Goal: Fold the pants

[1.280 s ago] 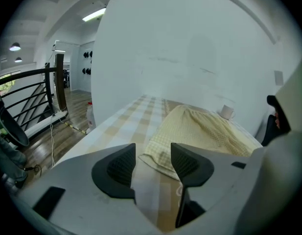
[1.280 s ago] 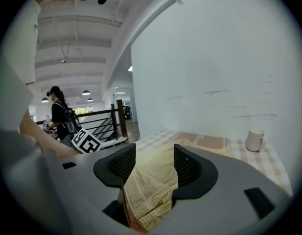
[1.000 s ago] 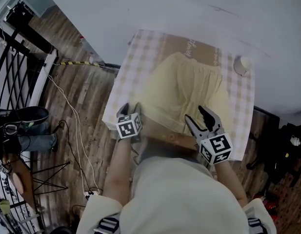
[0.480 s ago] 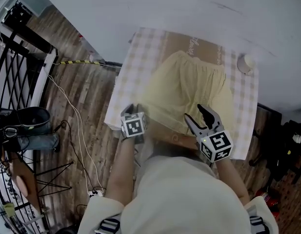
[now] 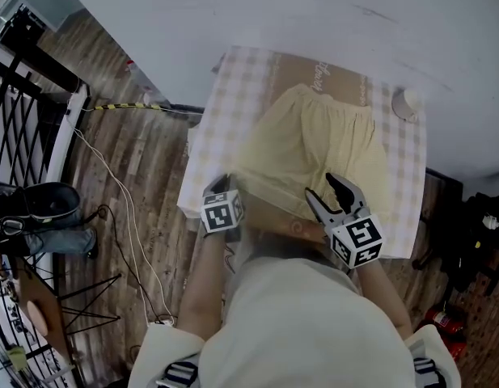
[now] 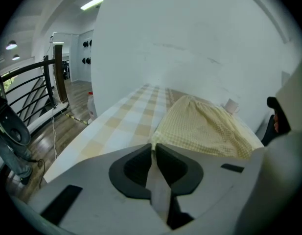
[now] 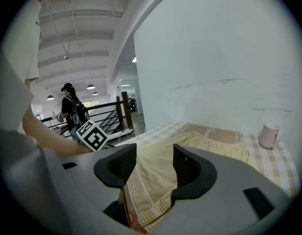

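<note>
Pale yellow checked pants (image 5: 314, 148) lie flat on the checked table (image 5: 213, 136), waistband at the far end. My left gripper (image 5: 221, 186) is at their near left hem corner. In the left gripper view its jaws (image 6: 153, 146) have just been closing and now pinch that corner of the pants (image 6: 204, 129). My right gripper (image 5: 322, 191) hovers over the near right hem with its jaws wide apart. In the right gripper view the pants (image 7: 155, 175) lie loose between and below the open jaws of the right gripper (image 7: 154, 153), untouched by the pads.
A white cup (image 5: 406, 103) stands at the table's far right corner. A brown sheet (image 5: 314, 73) lies under the waistband. A black railing (image 5: 23, 111) and a cable (image 5: 124, 200) are on the wooden floor at left. A person (image 7: 72, 109) stands far off.
The left gripper's jaws have gone from wide apart to closed at the hem corner. The right gripper has edged slightly along the near hem and stays open.
</note>
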`<state>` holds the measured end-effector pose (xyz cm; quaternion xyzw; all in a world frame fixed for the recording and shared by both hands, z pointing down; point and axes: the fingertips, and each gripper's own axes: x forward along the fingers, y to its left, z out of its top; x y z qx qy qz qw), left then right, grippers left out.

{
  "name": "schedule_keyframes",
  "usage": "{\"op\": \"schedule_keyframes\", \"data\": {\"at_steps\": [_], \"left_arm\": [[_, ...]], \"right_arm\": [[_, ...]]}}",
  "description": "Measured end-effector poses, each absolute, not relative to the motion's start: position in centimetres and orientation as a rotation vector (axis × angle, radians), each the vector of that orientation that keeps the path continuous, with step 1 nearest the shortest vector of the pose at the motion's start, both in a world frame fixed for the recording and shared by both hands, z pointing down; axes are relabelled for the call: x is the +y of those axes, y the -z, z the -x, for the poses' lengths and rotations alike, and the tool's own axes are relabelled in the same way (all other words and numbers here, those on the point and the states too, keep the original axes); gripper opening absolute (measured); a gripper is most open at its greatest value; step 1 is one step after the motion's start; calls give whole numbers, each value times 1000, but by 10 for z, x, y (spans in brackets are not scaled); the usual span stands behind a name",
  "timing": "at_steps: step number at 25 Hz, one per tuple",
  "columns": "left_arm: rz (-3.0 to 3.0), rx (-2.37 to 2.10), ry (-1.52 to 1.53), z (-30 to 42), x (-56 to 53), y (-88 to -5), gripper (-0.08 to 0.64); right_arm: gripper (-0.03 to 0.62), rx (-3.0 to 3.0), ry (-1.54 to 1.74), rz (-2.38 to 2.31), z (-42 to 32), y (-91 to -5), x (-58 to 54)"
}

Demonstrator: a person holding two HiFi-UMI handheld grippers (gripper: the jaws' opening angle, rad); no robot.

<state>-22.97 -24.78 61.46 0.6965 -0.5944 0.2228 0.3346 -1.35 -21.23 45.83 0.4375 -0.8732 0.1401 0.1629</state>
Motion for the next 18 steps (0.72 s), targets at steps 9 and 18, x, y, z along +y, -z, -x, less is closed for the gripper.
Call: {"op": "schedule_keyframes", "data": {"at_steps": [9, 18], "left_arm": [[-1940, -1480, -478, 232, -244, -578, 21], [-2065, -1399, -469, 234, -246, -548, 21]], "right_arm": [[224, -2461, -401, -1321, 23, -457, -210], [218, -2418, -370, -1421, 13, -451, -219]]}}
